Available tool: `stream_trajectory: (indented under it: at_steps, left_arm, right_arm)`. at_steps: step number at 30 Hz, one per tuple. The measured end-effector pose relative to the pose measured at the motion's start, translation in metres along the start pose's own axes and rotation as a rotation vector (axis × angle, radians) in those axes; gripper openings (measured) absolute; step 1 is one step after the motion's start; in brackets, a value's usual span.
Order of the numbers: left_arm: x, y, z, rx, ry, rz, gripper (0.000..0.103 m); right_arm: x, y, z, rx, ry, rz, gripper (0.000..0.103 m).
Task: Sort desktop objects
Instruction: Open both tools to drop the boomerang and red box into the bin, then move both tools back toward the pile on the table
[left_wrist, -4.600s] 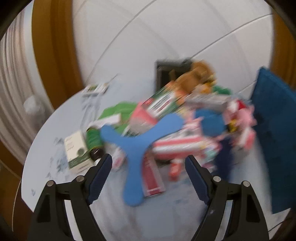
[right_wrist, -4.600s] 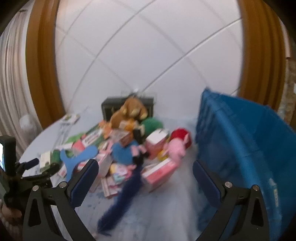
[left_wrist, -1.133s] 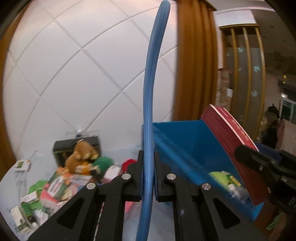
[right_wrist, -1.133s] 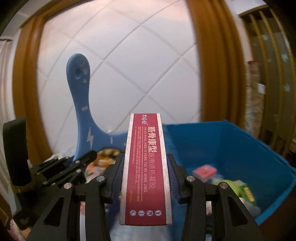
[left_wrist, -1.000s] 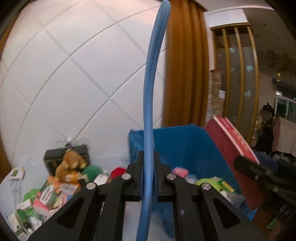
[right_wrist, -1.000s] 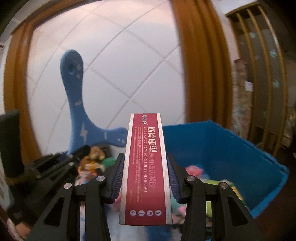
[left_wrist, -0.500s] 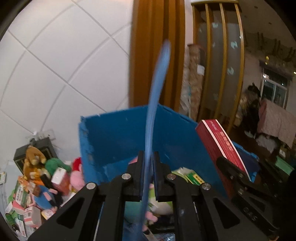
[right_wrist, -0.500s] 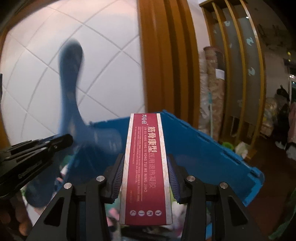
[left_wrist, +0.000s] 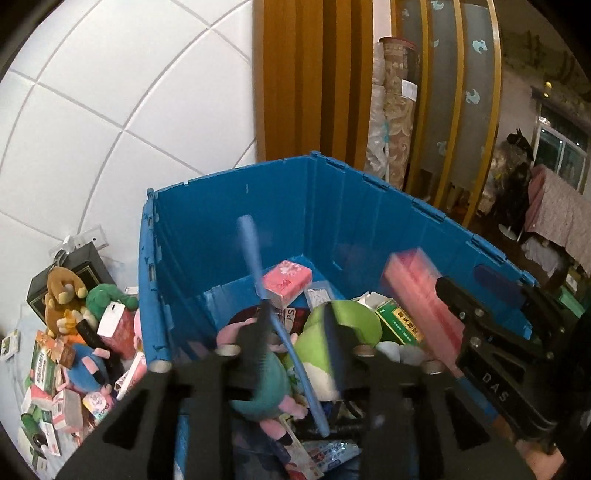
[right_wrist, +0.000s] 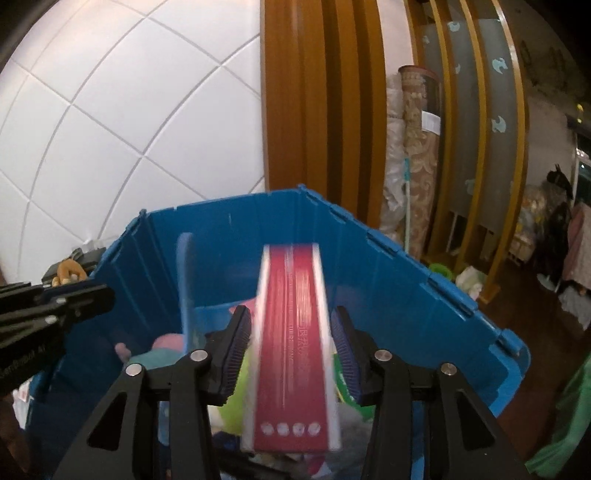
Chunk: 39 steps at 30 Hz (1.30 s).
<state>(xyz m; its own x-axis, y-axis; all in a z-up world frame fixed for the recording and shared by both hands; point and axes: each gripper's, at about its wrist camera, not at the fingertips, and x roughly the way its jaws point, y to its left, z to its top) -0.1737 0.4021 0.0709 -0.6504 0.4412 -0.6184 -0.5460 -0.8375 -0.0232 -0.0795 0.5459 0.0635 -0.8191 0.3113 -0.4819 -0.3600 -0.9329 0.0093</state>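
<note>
You had both grippers just opening: left gripper (left_wrist: 295, 354) freed the thin, flexible boomerang (left_wrist: 275, 325); right gripper (right_wrist: 291, 354) released the light, stiff red box (right_wrist: 291, 354), twelve o'clock into the crate (left_wrist: 236, 206).

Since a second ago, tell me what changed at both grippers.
Both swung over the blue bin and their jaws have just been opening: the left gripper let go of the blue boomerang, the right gripper the red box, both dropping. The table pile looks unchanged.

The big blue smooth plastic crate (left_wrist: 236, 206) is holding fuzzy cloth plush toys (left_wrist: 332, 332) and glossy cardboard boxes (left_wrist: 286, 282).
</note>
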Motion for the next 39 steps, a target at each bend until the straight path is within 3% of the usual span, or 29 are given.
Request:
stream_trajectory:
  at_steps: [1,2,3,9,13,16,18,22,27,35,39]
  left_arm:
    - [-0.003,0.0,0.0,-0.003,-0.013,0.004,0.053]
    - [-0.007,0.001,0.0,-0.005,-0.031,0.008,0.064]
    - [-0.013,0.001,0.0,-0.004,-0.057,0.015,0.068]
    - [-0.046,0.004,-0.009,0.018,-0.217,0.042,0.068]
    - [-0.072,0.014,-0.019,0.008,-0.332,-0.014,0.068]
    - [-0.079,0.017,-0.023,0.026,-0.323,-0.009,0.068]
    - [-0.084,0.018,-0.027,0.046,-0.331,0.042,0.068]
    - [-0.089,0.032,-0.03,-0.002,-0.322,0.042,0.072]
    - [-0.09,0.054,-0.044,-0.04,-0.29,0.059,0.072]
    - [-0.109,0.117,-0.09,-0.139,-0.254,0.142,0.072]
    - [-0.123,0.167,-0.12,-0.2,-0.247,0.276,0.072]
  right_arm:
    - [0.0,-0.001,0.001,0.0,-0.003,0.001,0.065]
    - [0.0,-0.002,0.0,-0.001,-0.005,0.002,0.07]
    - [-0.005,0.003,-0.001,-0.005,-0.01,0.003,0.076]
    - [-0.016,0.001,-0.001,-0.009,-0.041,0.027,0.103]
    - [-0.031,0.007,0.002,-0.021,-0.079,0.052,0.103]
    - [-0.042,0.016,0.002,-0.03,-0.118,0.058,0.103]
    - [-0.049,0.022,0.002,-0.036,-0.148,0.041,0.103]
    - [-0.065,0.03,0.001,-0.023,-0.214,0.006,0.103]
    - [-0.075,0.04,-0.002,0.005,-0.224,0.117,0.103]
    - [-0.097,0.101,-0.01,-0.066,-0.252,0.311,0.103]
    - [-0.099,0.147,-0.011,-0.111,-0.241,0.388,0.103]
